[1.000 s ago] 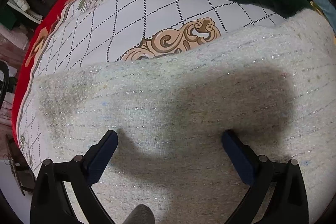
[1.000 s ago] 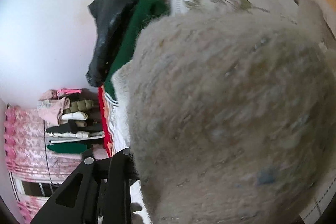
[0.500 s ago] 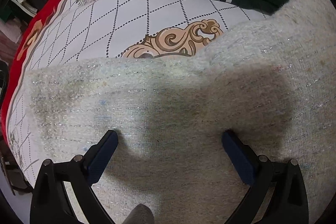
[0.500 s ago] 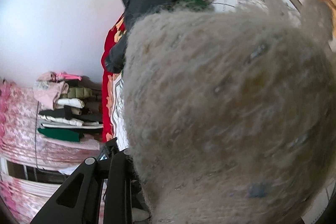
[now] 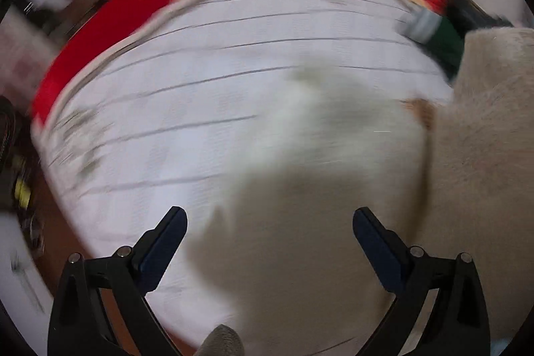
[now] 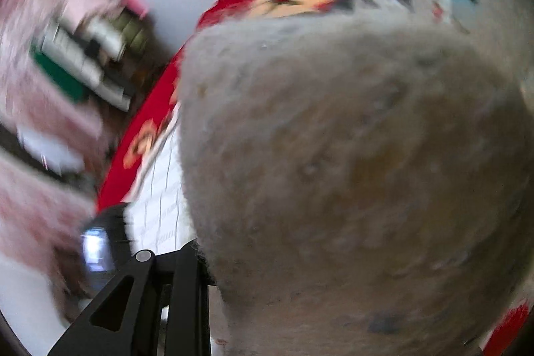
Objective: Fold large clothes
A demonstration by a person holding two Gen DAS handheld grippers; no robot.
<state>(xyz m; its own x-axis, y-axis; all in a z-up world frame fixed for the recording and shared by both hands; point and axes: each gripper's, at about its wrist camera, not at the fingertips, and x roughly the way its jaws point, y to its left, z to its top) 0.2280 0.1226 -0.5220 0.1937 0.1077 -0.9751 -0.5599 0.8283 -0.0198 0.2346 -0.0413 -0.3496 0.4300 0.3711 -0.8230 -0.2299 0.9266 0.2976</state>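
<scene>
Sweater point(image 6: 350, 172) — fuzzy, cream-grey, bunched against the right gripper point(image 6: 200, 259); its jaws stand narrow, clamped on a thick fold. In the left view the knit hangs at the right over the quilted bedspread point(image 5: 233, 89). Left gripper point(image 5: 268, 222) wide open, holding nothing, above the bed. Frames blurred. Judgement: carry the pinched edge across in one smooth arc — keep it taut, and lay it flat before releasing.
</scene>
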